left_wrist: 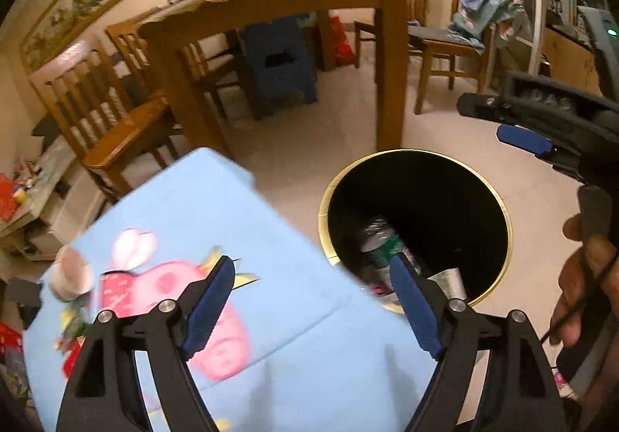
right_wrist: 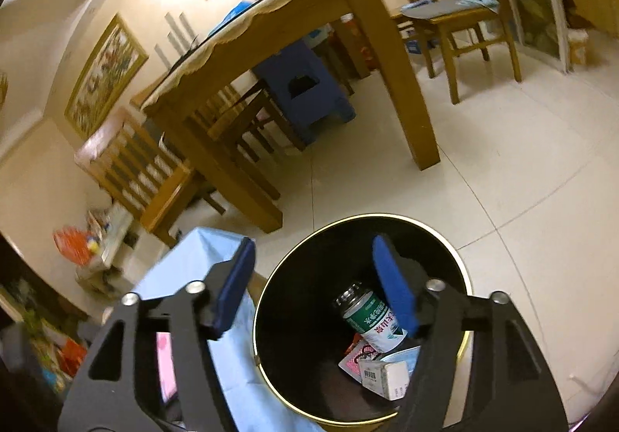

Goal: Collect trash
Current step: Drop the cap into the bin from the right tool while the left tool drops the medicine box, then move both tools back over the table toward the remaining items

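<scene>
Left tool (left_wrist: 311, 279): jaws wide, nothing between them, above a light blue cartoon-print cloth (left_wrist: 216, 223) and bin edge. Right tool (right_wrist: 311, 269): jaws wide, empty, over the bin mouth. Round black bin (right_wrist: 460, 269), gold rim, on tiled floor (right_wrist: 503, 161) beside the cloth. Contents: green-and-white bottle (right_wrist: 373, 318), small white carton (right_wrist: 385, 378), red-and-white wrapper (right_wrist: 354, 360).

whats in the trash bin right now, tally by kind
In the black bin, seen from the right wrist:
Bottle with green and white label: 1
Small white carton: 1
Pink printed packet: 1
Pale blue piece, unclear what: 1
Total: 4 visible; more may be hidden underneath.
</scene>
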A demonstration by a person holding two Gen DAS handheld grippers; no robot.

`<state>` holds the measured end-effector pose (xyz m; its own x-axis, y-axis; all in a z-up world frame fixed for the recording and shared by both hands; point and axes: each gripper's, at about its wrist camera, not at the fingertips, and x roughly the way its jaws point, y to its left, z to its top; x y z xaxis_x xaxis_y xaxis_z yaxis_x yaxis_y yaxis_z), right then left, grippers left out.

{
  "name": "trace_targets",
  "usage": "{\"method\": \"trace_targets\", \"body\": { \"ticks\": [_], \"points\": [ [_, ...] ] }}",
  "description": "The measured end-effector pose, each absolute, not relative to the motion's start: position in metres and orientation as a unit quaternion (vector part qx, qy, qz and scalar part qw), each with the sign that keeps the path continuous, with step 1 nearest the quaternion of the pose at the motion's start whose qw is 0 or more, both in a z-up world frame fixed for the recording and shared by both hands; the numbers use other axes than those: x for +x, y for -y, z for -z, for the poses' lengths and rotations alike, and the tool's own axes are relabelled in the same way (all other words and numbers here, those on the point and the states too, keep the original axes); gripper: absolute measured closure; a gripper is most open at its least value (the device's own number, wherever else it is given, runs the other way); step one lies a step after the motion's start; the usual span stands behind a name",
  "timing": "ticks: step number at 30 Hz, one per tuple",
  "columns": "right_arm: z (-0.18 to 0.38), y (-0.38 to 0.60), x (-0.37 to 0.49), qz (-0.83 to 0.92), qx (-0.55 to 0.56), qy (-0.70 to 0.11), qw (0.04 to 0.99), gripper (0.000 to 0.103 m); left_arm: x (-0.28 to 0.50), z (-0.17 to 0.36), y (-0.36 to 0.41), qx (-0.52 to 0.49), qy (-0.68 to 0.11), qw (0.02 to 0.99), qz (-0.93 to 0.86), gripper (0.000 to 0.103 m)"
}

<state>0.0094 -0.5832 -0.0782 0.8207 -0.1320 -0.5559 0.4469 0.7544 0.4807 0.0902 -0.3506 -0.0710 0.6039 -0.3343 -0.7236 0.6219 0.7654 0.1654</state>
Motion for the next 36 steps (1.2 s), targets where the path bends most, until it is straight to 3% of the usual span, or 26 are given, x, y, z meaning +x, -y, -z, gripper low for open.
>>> {"method": "trace_targets", "body": {
  "ticks": [2, 6, 8, 13, 21, 25, 31, 36],
  "points": [
    [0.078, 0.562, 0.021, 0.153, 0.297, -0.268, 0.904, 0.025, 0.089, 0.068, 0.326, 0.203, -0.342, 0.881, 0.255, 0.017],
    [0.066, 0.518, 0.026, 0.094, 0.311, -0.262, 0.909, 0.024, 0.089, 0.065, 0.274, 0.192, -0.348, 0.893, 0.210, 0.016],
    [0.052, 0.498, 0.032, 0.066, 0.290, -0.259, 0.919, 0.012, 0.094, 0.059, 0.242, 0.182, -0.355, 0.900, 0.176, 0.011],
    [0.021, 0.420, 0.064, -0.054, 0.217, -0.273, 0.936, 0.010, 0.117, 0.045, 0.166, 0.139, -0.370, 0.916, 0.065, 0.007],
    [0.002, 0.308, 0.091, -0.189, 0.059, -0.308, 0.931, 0.005, 0.174, 0.064, 0.054, 0.014, -0.459, 0.881, -0.112, 0.007],
    [0.023, 0.296, 0.095, -0.261, 0.093, -0.345, 0.897, 0.005, 0.187, 0.080, 0.025, -0.026, -0.483, 0.854, -0.191, 0.007],
    [0.001, 0.345, 0.077, -0.283, 0.167, -0.281, 0.902, 0.006, 0.192, 0.089, 0.017, -0.031, -0.494, 0.832, -0.251, 0.007],
    [0.009, 0.378, 0.083, -0.258, 0.197, -0.289, 0.901, 0.006, 0.193, 0.083, 0.022, -0.030, -0.490, 0.831, -0.262, 0.007]
  ]
}}
